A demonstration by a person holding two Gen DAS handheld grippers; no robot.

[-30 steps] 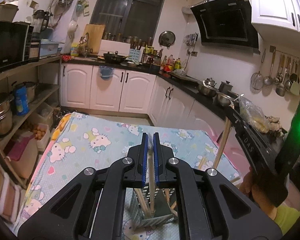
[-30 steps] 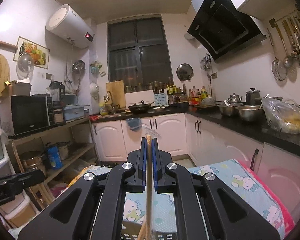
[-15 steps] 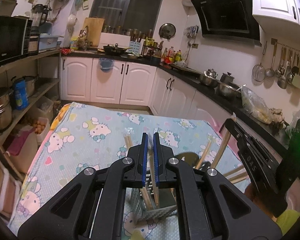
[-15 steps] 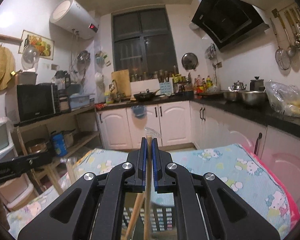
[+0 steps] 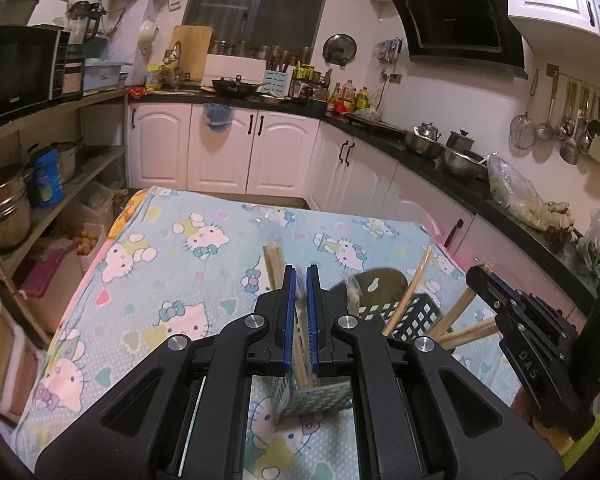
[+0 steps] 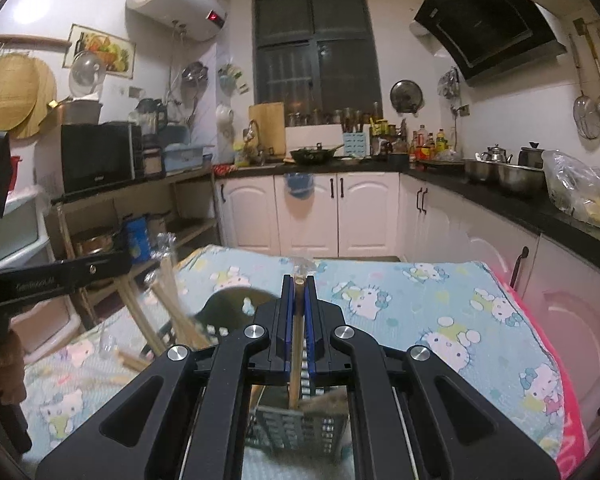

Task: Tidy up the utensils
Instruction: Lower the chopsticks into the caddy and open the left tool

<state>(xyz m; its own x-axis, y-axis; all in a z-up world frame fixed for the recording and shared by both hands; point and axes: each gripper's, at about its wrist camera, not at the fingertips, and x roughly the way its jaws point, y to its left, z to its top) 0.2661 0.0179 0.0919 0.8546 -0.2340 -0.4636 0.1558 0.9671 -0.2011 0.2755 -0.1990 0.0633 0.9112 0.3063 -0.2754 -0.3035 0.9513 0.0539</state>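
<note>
Mostly midway, I'd judge. Below both sets of fingers, the tabletop carries a green slotted holder already stocked with several chopsticks leaning out. Left gripper is clamped on a chopstick pair over a lighter basket. Right gripper pinches one wrapped chopstick, tip down in the grey basket. Left to do: release both; loose sticks lie left of the right fingers.
</note>
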